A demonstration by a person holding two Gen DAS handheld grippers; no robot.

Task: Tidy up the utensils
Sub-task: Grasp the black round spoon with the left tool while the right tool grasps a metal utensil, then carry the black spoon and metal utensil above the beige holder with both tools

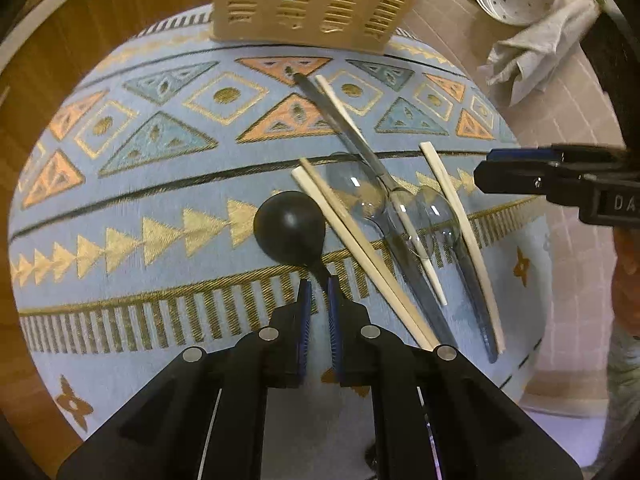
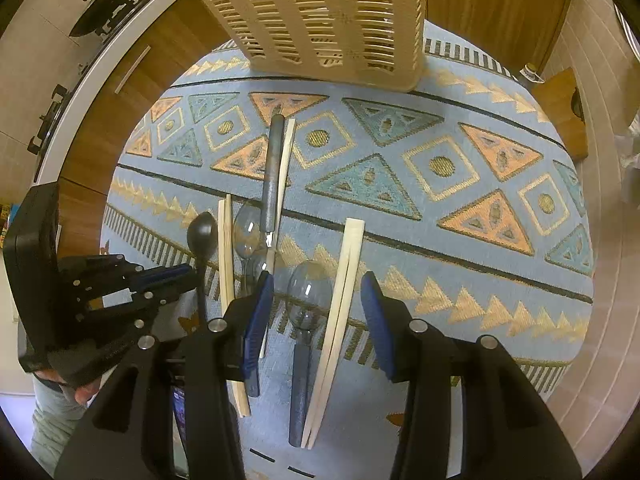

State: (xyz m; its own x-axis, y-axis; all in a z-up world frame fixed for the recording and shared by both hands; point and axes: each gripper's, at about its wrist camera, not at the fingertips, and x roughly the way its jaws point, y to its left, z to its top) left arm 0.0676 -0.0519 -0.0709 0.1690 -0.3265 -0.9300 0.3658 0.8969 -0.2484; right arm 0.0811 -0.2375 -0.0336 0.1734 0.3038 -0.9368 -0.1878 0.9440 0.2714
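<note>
Left wrist view: the left tool has narrowed onto the thin neck of the black spoon, whose bowl lies at 12 o'clock from the tips on the patterned cloth. The spoon is probably light, stiff and smooth, so it may pivot in the grip.

Right wrist view: the right tool stands half-wide and empty over a clear spoon and chopsticks. The basket sits at 12 o'clock.
</note>
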